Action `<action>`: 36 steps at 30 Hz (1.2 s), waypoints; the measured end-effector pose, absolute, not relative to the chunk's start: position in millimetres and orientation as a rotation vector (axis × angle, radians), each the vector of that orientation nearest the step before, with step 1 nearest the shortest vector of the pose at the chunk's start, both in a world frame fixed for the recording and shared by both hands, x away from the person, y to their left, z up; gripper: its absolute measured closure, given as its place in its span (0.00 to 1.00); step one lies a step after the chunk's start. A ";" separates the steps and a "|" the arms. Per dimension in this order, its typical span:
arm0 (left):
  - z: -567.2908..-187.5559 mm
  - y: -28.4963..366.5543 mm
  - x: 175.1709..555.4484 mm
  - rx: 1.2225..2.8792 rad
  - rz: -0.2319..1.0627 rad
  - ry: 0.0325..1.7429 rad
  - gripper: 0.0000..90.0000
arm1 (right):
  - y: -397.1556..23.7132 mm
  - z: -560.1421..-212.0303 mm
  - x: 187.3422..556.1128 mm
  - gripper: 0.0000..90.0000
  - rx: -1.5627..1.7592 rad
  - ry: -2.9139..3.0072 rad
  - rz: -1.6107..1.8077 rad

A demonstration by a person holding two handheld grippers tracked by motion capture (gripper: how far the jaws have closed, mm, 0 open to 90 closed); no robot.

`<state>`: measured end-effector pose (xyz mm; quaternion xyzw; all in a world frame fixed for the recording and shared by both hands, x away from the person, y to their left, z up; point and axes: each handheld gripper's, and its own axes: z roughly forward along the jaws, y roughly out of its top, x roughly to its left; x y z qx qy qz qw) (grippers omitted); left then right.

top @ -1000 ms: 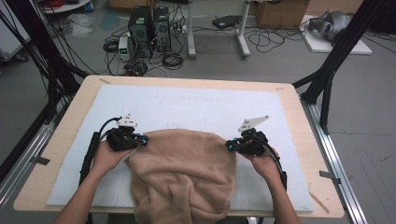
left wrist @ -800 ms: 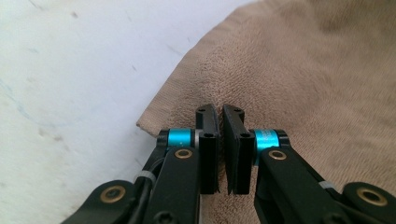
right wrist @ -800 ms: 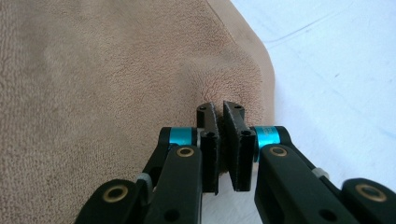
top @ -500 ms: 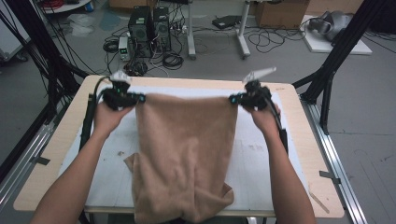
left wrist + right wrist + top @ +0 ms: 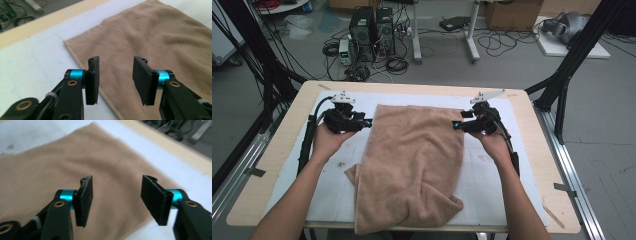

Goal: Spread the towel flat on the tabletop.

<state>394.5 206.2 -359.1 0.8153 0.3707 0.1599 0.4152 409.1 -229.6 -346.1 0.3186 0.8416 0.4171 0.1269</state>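
A tan towel (image 5: 417, 155) lies spread lengthwise on the white mat (image 5: 337, 180), and its near end is rumpled at the table's front edge. My left gripper (image 5: 368, 121) hovers at the towel's far left corner, and my right gripper (image 5: 455, 125) at its far right corner. The jaws of both have just been opening. In the left gripper view the left gripper (image 5: 116, 80) stands open above the towel's (image 5: 155, 37) edge, with nothing between the pads. In the right gripper view the right gripper (image 5: 117, 200) is open too, over the towel (image 5: 50, 165) near its corner.
The wooden table (image 5: 262, 170) has metal rails along both sides. Black frame posts (image 5: 567, 75) stand at its far corners. On the floor beyond are computer towers (image 5: 372, 30), cables and a cardboard box.
Both grippers carried the towel's edge from mid-table up and toward the far side, stretching it out. Now the towel lies flat, both grippers have let go, and their jaws are apart.
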 end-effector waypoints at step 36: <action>-417.6 200.2 290.2 2.141 0.284 0.728 0.93 | -214.5 -432.9 301.7 0.95 0.717 2.657 1.150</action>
